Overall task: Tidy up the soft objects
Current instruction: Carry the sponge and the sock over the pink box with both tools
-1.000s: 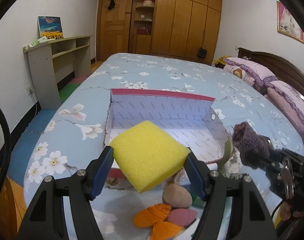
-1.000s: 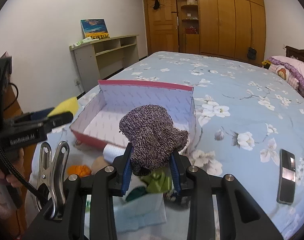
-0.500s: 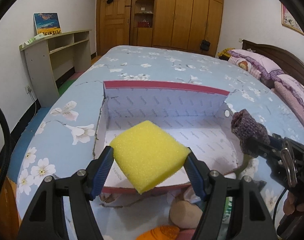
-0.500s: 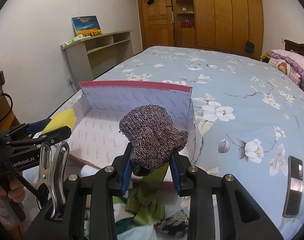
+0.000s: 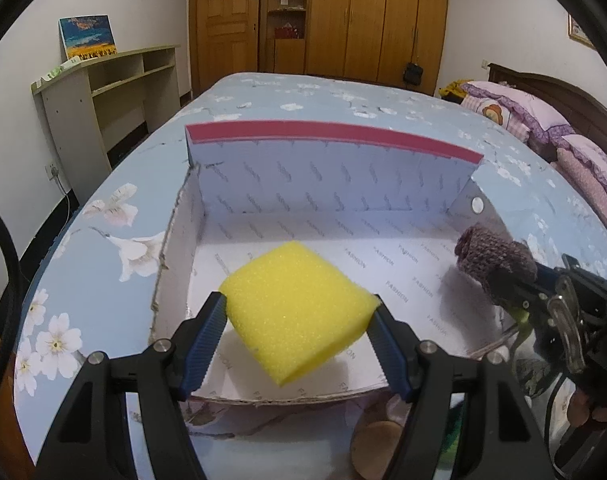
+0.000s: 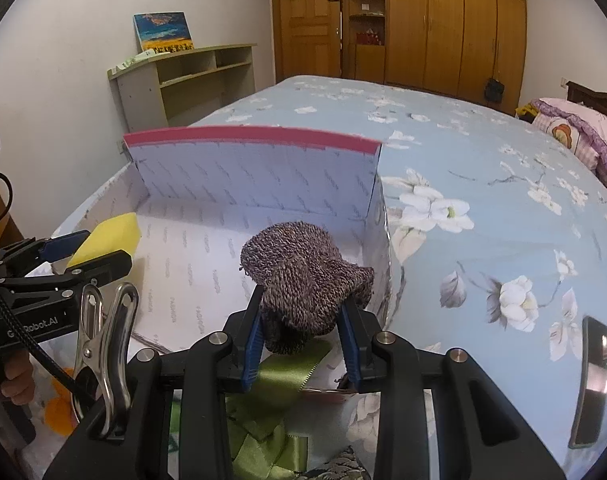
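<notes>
My left gripper (image 5: 297,320) is shut on a yellow sponge (image 5: 295,308) and holds it above the near left part of an open white box (image 5: 335,176) with a red rim. My right gripper (image 6: 303,312) is shut on a purple knitted sock (image 6: 303,276) and holds it above the box's near right part (image 6: 263,168). The sock also shows at the right of the left wrist view (image 5: 491,256). The sponge shows at the left of the right wrist view (image 6: 111,236). The box interior looks bare.
The box lies on a blue flowered bed (image 6: 483,168). Green ribbon (image 6: 271,420) and other soft items lie near the bed's front edge below the grippers. A phone (image 6: 591,376) lies on the bed at right. A tan round object (image 5: 375,448) sits below the box.
Both grippers have moved forward over the box with their loads. The box now fills more of each view, and the pile of soft items has dropped below the frame.
</notes>
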Action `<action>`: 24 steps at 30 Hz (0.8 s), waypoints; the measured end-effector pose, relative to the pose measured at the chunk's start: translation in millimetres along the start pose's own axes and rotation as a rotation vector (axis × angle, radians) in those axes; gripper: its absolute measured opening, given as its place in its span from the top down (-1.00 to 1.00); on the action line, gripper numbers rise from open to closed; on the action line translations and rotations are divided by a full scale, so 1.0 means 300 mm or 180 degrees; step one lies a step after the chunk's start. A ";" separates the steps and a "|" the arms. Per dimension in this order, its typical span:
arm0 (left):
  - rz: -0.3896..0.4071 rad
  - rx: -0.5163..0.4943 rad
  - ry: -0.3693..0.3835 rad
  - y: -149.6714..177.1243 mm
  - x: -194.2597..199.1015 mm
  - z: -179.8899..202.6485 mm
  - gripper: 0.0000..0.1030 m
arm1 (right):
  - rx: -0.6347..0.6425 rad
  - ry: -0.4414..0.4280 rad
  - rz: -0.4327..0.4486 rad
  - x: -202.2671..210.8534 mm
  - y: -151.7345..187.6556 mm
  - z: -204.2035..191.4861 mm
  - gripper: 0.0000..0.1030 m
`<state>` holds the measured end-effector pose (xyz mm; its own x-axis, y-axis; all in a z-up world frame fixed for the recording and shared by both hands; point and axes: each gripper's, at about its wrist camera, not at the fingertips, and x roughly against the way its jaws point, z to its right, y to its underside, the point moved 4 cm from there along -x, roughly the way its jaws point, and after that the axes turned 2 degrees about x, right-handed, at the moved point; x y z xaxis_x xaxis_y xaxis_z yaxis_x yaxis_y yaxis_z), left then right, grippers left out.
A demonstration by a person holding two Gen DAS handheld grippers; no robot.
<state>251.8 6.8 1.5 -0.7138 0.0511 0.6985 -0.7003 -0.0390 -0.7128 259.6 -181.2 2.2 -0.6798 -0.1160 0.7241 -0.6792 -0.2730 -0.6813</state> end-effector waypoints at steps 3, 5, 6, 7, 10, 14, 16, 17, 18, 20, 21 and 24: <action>-0.0037 -0.0011 0.0003 0.008 -0.017 0.005 -0.43 | -0.0006 0.0000 -0.0047 -0.018 0.013 0.002 0.34; -0.0067 -0.0015 -0.0005 0.014 -0.029 0.006 -0.43 | 0.0011 0.0016 -0.0044 -0.022 0.019 0.001 0.34; -0.0086 -0.0013 -0.0007 0.018 -0.034 0.005 -0.43 | 0.0027 0.0026 -0.0035 -0.021 0.021 0.000 0.34; -0.0117 -0.0003 -0.0007 0.022 -0.043 0.004 -0.44 | 0.0034 0.0030 -0.0030 -0.020 0.022 -0.003 0.34; -0.0153 0.0021 -0.0008 0.022 -0.052 0.001 -0.45 | 0.0040 0.0042 -0.0020 -0.020 0.026 -0.006 0.34; -0.0166 0.0099 0.0026 0.019 -0.050 -0.003 -0.47 | 0.0057 0.0076 -0.0013 -0.021 0.025 -0.008 0.25; -0.0168 0.0105 0.0038 0.021 -0.047 -0.003 -0.48 | 0.0062 0.0055 -0.0004 -0.019 0.025 -0.013 0.19; -0.0166 0.0100 0.0030 0.021 -0.045 -0.003 -0.48 | 0.0068 0.0049 0.0002 -0.017 0.024 -0.014 0.17; -0.0165 0.0091 0.0018 0.020 -0.044 -0.005 -0.50 | 0.0078 0.0042 0.0013 -0.013 0.024 -0.016 0.13; -0.0160 0.0057 -0.0026 0.020 -0.044 -0.002 -0.50 | 0.0096 0.0038 0.0038 -0.005 0.023 -0.021 0.03; -0.0161 0.0038 -0.0047 0.021 -0.043 0.000 -0.50 | 0.0106 0.0037 0.0053 0.000 0.022 -0.023 0.00; -0.0158 0.0024 -0.0065 0.021 -0.036 0.008 -0.51 | 0.0092 0.0033 0.0102 0.015 0.020 -0.022 -0.21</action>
<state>255.1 3.5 -10.5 -0.6781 0.0329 0.7343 -0.7349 -0.0443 -0.6767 250.8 -177.0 0.6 -0.7040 -0.1153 0.7008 -0.6488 -0.2969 -0.7006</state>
